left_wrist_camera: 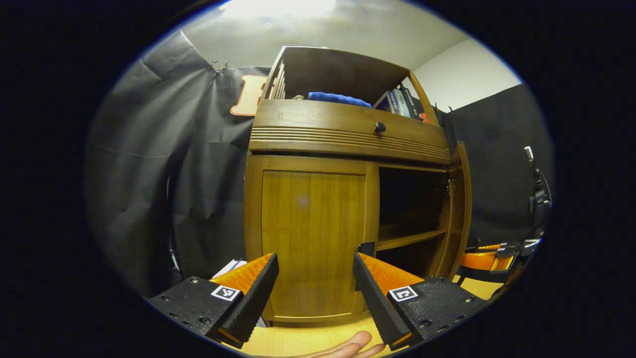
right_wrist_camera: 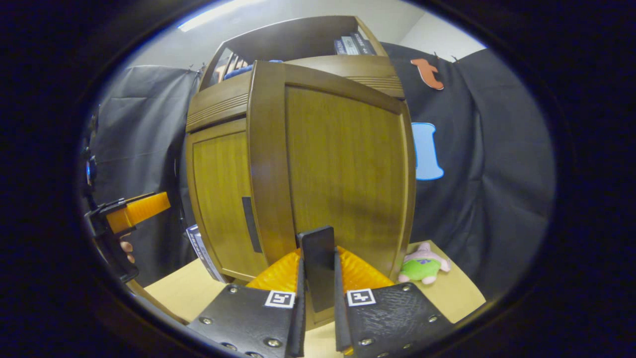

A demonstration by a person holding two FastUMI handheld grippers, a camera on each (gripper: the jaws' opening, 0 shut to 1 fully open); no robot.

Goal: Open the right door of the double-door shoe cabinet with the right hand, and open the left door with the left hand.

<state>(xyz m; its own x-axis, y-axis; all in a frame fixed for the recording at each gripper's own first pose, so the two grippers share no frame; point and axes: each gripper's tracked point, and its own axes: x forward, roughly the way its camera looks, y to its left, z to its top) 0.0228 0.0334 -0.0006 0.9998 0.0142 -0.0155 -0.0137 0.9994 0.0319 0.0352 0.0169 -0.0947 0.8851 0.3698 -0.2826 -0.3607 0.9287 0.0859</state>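
The right gripper (right_wrist_camera: pixel 318 318), at the bottom centre of the right gripper view, is clenched on the right door handle (right_wrist_camera: pixel 318 268), a dark flat bar that stands between its two fingers; both fingers seem to press on it. Behind the handle the right door (right_wrist_camera: pixel 343 169) takes the middle of the frame and is already swung well out from the shoe cabinet (right_wrist_camera: pixel 218 112). In the left gripper view this same door shows edge-on at the right of centre, and the dark inside with a shelf (left_wrist_camera: pixel 410 239) is visible beside it.

The left gripper (left_wrist_camera: pixel 315 293), at the bottom of the left gripper view, is released, with its fingers wide apart, and it holds nothing. It points at the left door (left_wrist_camera: pixel 313 238), which is still closed, in the centre of the frame. A fingertip of the person (left_wrist_camera: pixel 355 343) shows at the bottom edge.

I judge that the right door is almost done and that the left door is the next step. To do it well, the right gripper should follow the arc of the hinge and not pull straight. The left door handle (right_wrist_camera: pixel 251 223) is on the inner edge of that door, so the left gripper should go toward the right of its frame, put one finger on each side of the bar, and close only then.

A small plush toy (right_wrist_camera: pixel 422 266) lies on the table (right_wrist_camera: pixel 184 293) at the lower right, near the open door.
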